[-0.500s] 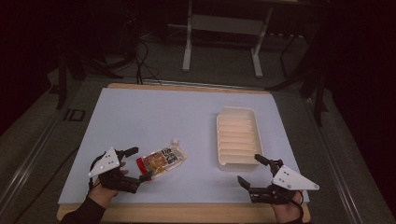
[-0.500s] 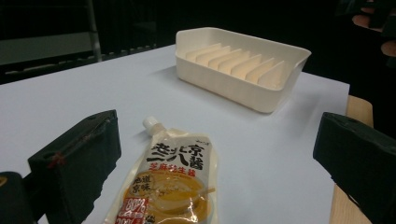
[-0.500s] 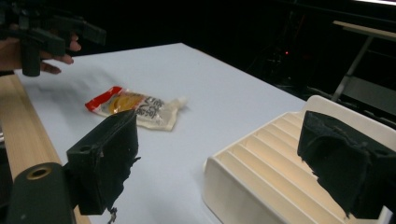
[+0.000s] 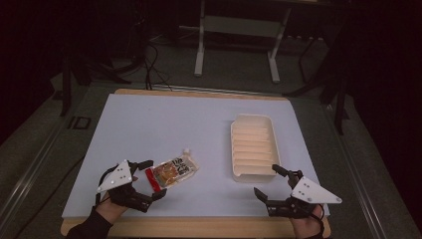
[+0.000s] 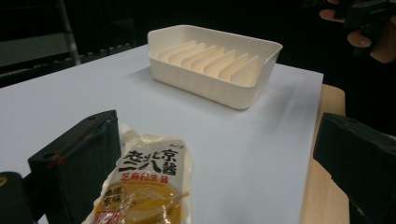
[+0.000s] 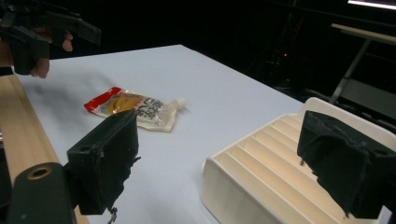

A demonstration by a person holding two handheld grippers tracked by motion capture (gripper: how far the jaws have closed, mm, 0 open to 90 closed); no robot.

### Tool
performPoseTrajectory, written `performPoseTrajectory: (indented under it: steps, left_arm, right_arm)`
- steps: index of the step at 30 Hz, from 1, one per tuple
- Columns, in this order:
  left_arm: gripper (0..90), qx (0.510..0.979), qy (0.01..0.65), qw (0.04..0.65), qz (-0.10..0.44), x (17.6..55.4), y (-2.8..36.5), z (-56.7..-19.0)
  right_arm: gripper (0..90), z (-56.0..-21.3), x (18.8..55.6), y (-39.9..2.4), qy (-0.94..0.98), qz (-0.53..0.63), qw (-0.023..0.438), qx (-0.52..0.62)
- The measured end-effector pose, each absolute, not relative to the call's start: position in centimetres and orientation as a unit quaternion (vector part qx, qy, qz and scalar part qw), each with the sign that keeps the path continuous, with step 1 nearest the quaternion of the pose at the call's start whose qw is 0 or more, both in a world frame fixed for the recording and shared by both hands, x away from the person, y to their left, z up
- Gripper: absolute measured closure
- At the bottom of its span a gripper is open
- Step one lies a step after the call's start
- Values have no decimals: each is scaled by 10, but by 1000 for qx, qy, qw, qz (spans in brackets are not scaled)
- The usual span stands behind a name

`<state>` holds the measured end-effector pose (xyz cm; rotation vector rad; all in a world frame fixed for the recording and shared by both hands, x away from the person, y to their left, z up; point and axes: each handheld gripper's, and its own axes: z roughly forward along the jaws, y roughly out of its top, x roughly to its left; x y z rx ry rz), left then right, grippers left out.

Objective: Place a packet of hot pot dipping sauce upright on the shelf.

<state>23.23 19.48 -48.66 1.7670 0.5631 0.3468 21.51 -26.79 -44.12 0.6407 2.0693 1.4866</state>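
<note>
Pale blue mat (image 4: 164, 129) over wooden table (image 4: 199, 226), dark room beyond.

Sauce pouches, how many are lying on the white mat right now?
1. The sauce pouch lies flat near the mat's front left, between the open left gripper's jaws. The ribbed tray looks empty.

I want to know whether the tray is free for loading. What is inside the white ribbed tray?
The white ribbed tray holds nothing: its raised ridges show bare in the high view. In the right gripper view, that gripper's jaw covers part of its far end.
</note>
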Motion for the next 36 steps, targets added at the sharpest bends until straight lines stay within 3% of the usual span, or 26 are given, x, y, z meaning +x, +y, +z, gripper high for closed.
performPoseTrajectory:
  steps: [18,36]
  left_arm:
    - [14,763,233,593,104,236,178,-475]
    - [14,767,217,593,111,262,166,-456]
  right_arm:
    - [117,-441,206,-271,762,550,246,238]
    - [112,-441,198,-262,760,559,242,229]
